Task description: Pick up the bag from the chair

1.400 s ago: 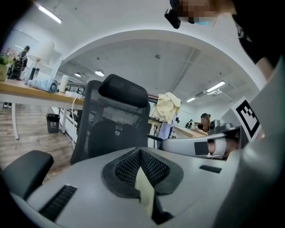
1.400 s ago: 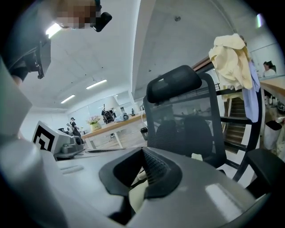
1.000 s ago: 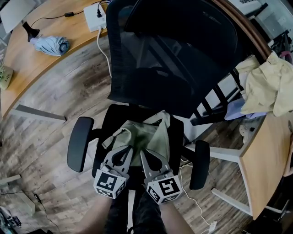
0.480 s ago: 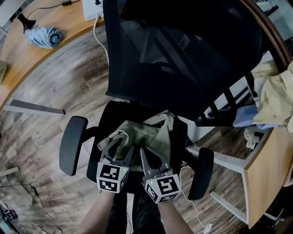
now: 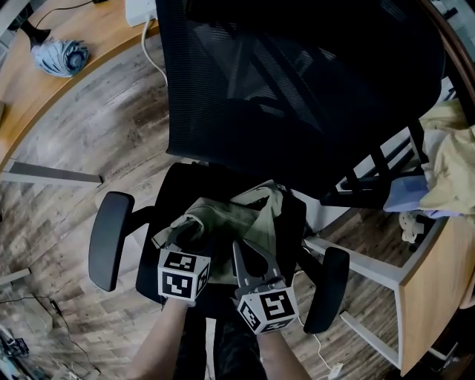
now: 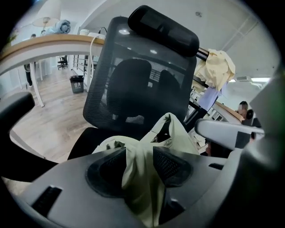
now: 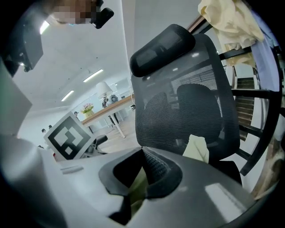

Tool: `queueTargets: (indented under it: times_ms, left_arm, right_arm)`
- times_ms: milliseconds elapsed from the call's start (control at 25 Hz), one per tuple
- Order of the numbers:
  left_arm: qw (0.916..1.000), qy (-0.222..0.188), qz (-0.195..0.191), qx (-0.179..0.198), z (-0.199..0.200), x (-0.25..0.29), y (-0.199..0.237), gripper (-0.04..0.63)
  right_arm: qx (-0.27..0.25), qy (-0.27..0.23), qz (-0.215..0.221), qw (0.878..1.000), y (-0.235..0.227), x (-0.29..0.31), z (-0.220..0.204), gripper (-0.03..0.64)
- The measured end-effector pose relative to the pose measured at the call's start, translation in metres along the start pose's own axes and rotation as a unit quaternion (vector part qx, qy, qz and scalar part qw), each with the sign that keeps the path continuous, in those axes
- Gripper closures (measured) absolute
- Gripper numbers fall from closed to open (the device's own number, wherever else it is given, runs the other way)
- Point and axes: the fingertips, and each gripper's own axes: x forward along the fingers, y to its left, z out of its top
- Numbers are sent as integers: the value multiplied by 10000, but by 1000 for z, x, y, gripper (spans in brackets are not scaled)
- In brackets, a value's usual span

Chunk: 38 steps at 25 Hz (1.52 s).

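An olive-green fabric bag [image 5: 249, 217] lies crumpled on the seat of a black mesh office chair [image 5: 297, 89]. Both grippers are at the bag's near edge, side by side. My left gripper [image 5: 190, 239] is shut on a fold of the bag [image 6: 178, 133]; cloth runs down between its jaws [image 6: 139, 153]. My right gripper [image 5: 242, 249] is shut too, with a strip of green cloth pinched at its jaws [image 7: 141, 171]. A corner of the bag [image 7: 196, 148] sticks up past them, in front of the chair back. The marker cubes hide part of the jaws in the head view.
The chair's armrests [image 5: 107, 241] [image 5: 323, 288] flank the grippers. A curved wooden desk at upper left holds a folded blue umbrella [image 5: 59, 56] and a white power strip [image 5: 138, 10]. Yellow cloth [image 5: 454, 159] is piled at the right desk. Wood floor lies around.
My left gripper has tipped up, so its cube now covers most of its jaws. The bag's left side has bunched up and risen a little. The right gripper has barely moved.
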Motion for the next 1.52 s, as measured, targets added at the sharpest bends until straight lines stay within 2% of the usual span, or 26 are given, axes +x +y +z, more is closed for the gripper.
queueTargets:
  times_ms: [240,360,600,680,760,840,1160,1520]
  left_arm:
    - [9986,487,29,-211,-3,18,8,416]
    - [9976,645,255,-72,-5,22,15,519]
    - [9987,403,234,-188,-8,18,19,566]
    - [9990,323,197,-246,-8,17,19,566]
    - [9994,218,174,-226,-6,16,17,566]
    - [9997,65,162,-148,-5,14,15,568]
    - [9998,-123,177,45,-10,10,11,568]
    - [9996,-217,108,147,-12,5,7,568]
  right_arm:
    - [3,53,-333,9994,-20,-2,-3,609]
    - [-36,115,-656,9978,-36,-5,-4,609]
    - [-1,175,-1377,9903,-75,-7,2,607]
    - [51,210,-1523,9881,-86,-5,4,529]
    - [72,269,-1652,9859,-96,-2,6,528]
    - [84,374,-1753,9838,-103,3,6,487]
    - [26,1172,-1915,9745,-120,33,-10,334]
    - [-1,1777,-2034,9628,-131,48,-28,322]
